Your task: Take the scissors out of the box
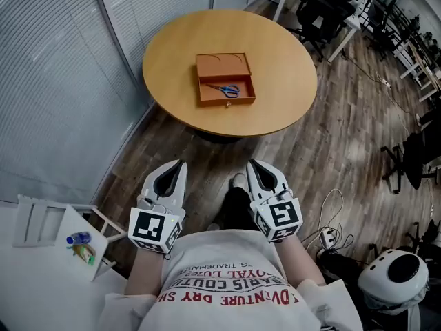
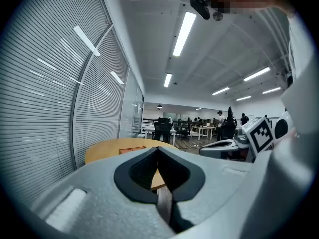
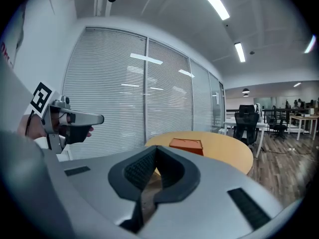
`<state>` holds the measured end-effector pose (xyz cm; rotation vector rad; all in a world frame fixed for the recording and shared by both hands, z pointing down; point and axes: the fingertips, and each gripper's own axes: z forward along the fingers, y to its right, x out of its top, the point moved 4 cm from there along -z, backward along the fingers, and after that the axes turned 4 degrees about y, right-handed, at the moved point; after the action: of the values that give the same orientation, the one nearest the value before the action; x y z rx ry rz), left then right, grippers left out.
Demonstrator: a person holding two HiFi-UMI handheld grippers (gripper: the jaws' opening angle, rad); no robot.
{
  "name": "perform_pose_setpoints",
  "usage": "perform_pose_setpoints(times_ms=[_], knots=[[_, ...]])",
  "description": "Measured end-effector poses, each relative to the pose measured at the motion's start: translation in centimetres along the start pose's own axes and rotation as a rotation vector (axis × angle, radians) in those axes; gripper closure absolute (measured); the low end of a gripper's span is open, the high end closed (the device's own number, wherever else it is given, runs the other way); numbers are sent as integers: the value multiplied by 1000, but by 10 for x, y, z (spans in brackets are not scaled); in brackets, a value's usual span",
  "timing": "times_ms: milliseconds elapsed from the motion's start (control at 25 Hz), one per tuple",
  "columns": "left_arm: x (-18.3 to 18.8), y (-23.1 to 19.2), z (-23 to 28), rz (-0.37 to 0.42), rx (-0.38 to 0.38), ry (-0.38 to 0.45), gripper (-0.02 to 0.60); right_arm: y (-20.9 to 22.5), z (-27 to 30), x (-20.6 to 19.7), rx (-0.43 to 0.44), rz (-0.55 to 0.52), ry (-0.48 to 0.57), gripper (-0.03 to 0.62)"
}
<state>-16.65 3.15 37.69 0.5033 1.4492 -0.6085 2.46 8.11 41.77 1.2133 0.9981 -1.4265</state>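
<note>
An open orange box (image 1: 225,79) lies on the round wooden table (image 1: 275,95), and blue-handled scissors (image 1: 227,89) rest inside its front half. Both grippers hang well short of the table, over the floor near my body. My left gripper (image 1: 181,164) is shut with nothing in it. My right gripper (image 1: 252,164) is shut and empty too. In the left gripper view the table (image 2: 107,147) and the box (image 2: 130,148) show far ahead past the closed tips (image 2: 157,149). In the right gripper view the box (image 3: 186,145) sits on the table (image 3: 229,151) beyond the tips (image 3: 156,148).
Slatted blinds (image 1: 62,81) line the wall left of the table. A white shelf (image 1: 76,243) with small items stands at my lower left. Cables (image 1: 329,236) and a white helmet-like object (image 1: 394,274) lie on the wood floor at right. Office chairs (image 1: 324,5) and desks stand beyond.
</note>
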Motion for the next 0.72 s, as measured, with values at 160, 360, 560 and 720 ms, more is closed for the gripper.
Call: perform_pose_setpoints(times_ms=[160,360,560,720], knots=[[-2,-13,32,15,28,-8,574,26,34,-1,17,10,2,585],[0,-33,78,18,76,-11,574,60,83,4,71,1,4,585],[7,-54,142,17,127,-22,572,107,146,12,125,1,-15,585],[17,-68,192,15,182,-24,574,146,190,21,181,5,-39,585]])
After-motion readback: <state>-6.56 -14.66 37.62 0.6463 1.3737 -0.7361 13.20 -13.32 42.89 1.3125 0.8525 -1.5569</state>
